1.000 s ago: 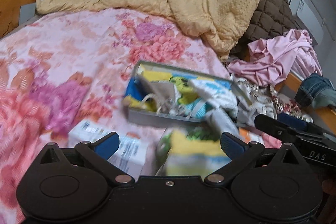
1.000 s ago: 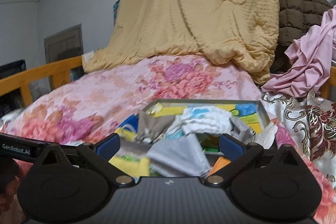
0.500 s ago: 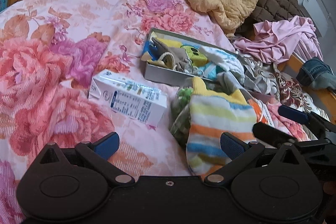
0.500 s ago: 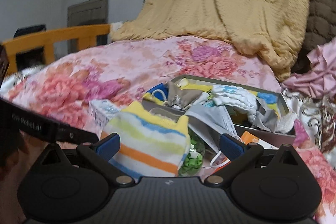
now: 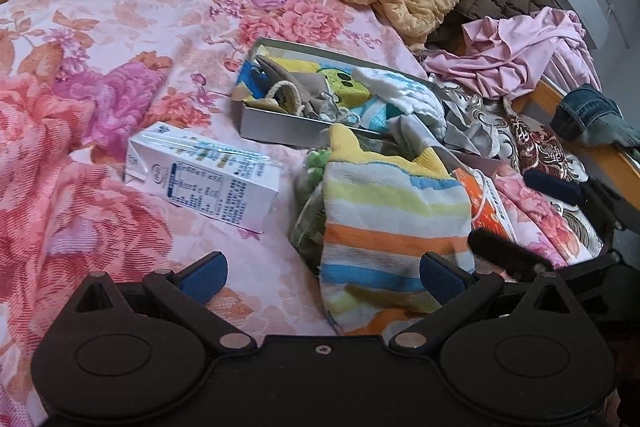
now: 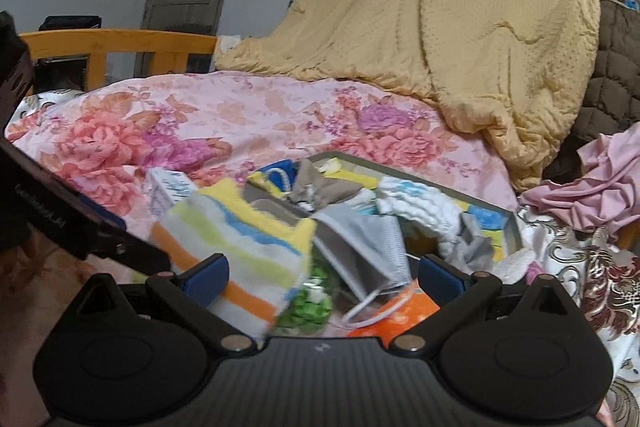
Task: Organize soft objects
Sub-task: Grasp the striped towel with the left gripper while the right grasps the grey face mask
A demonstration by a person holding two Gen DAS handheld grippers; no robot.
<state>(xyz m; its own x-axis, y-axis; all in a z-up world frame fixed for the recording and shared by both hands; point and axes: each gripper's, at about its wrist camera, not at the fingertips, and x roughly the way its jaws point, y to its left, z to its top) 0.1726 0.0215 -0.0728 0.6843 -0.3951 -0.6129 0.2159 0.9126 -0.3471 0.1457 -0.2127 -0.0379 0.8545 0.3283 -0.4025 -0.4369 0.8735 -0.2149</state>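
The left gripper point(image 5: 322, 277) is spread wide, holding nothing; the striped sock point(image 5: 394, 227) lies on the floral bedspread point(image 5: 100, 67) just ahead, overlapping its right finger. Ahead-left lies a white carton point(image 5: 202, 177). The right gripper point(image 6: 322, 277) also gapes empty, with a grey face mask point(image 6: 364, 247) between its fingers and the metal tin point(image 6: 514, 231) of soft items beyond.
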